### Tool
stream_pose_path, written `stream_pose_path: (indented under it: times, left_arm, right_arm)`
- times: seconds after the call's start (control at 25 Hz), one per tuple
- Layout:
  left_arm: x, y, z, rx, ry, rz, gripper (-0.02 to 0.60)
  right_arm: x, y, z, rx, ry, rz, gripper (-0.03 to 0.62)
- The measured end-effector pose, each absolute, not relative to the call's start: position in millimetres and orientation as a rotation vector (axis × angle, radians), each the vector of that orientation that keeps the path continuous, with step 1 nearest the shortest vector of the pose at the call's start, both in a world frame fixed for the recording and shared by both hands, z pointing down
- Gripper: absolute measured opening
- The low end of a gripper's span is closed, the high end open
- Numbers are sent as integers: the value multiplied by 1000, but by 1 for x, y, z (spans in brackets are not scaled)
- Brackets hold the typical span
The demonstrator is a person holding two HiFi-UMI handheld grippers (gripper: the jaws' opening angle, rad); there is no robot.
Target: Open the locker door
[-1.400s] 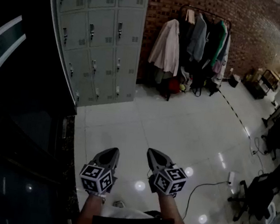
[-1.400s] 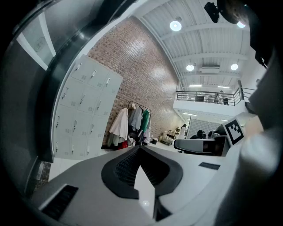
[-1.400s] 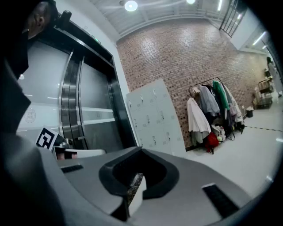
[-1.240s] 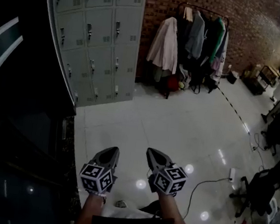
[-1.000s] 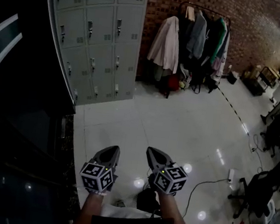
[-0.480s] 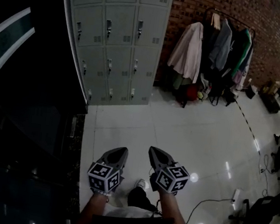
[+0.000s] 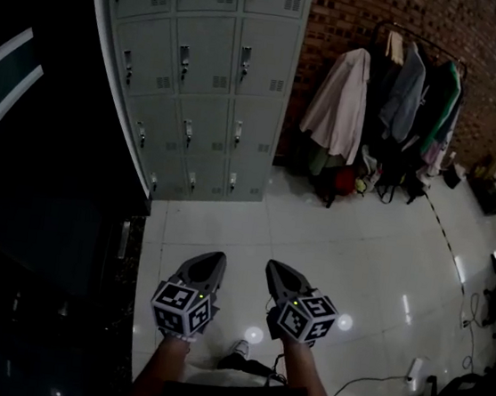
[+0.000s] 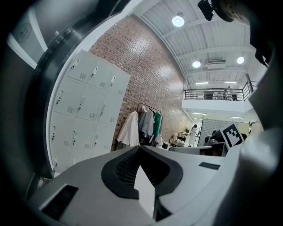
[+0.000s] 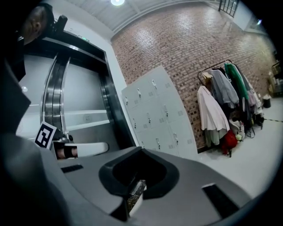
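While well apart from lockers [image 7: 209, 80], left claw [image 7: 215, 258] and right claw [image 7: 273, 267] closed, empty.

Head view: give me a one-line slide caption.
Left gripper and right gripper, both shut and empty, point across a glossy floor toward grey lockers beside a coat rack.

Dim in the head view, left half nearly black, with small glare spots on the glossy floor [image 7: 349, 250]. Brighter in both gripper views (lit by ceiling lamps [image 8: 178, 20] overhead), strongly bowed toward the edges, corners vignetted black.
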State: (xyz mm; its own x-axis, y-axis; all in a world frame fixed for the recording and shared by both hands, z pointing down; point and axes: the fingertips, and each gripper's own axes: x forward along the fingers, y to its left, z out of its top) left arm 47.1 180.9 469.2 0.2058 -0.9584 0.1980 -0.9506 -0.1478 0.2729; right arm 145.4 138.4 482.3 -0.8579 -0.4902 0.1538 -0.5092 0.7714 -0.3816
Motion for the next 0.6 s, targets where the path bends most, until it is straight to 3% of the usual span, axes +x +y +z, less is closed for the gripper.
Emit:
stream_pose_path:
  times: [0.6]
  left_arm:
    - [5,51,476,2124,-1808,-15,-5]
  right_arm:
    - [97,17,493,772,-2895,607,6]
